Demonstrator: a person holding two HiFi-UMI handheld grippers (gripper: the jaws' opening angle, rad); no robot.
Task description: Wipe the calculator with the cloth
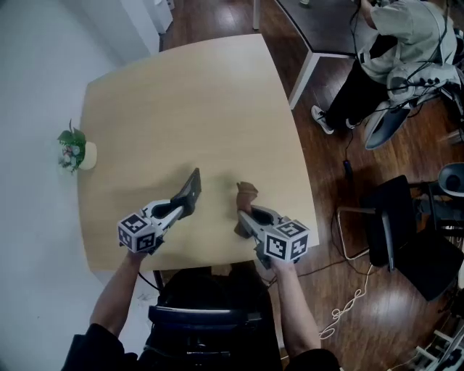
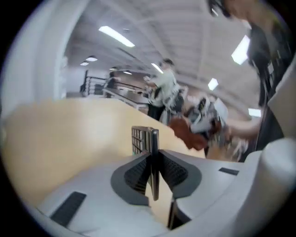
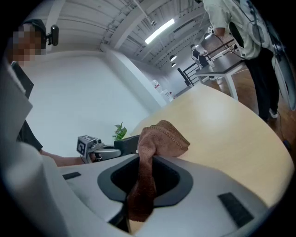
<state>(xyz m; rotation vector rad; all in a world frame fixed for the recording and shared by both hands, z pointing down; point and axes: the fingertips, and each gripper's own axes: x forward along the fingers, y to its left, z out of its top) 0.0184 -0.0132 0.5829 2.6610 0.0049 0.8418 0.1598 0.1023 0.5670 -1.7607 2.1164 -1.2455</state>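
The dark calculator [image 1: 190, 190] is held edge-on and lifted off the light wooden table [image 1: 188, 94], with my left gripper [image 1: 183, 208] shut on its lower end. In the left gripper view the calculator [image 2: 147, 143] stands thin and upright between the pads, its keys facing left, and my left gripper [image 2: 152, 172] clamps it. My right gripper [image 1: 243, 219] is shut on a brown cloth [image 1: 246, 194], a short way right of the calculator. In the right gripper view the cloth [image 3: 159, 139] bunches above the jaws of my right gripper [image 3: 140, 185], and the calculator [image 3: 127, 144] shows just behind it.
A small potted plant [image 1: 74, 150] stands at the table's left edge. Right of the table a black chair [image 1: 395, 224] is on the wood floor and a person [image 1: 406, 43] sits beside another table [image 1: 319, 22]. Cables lie on the floor.
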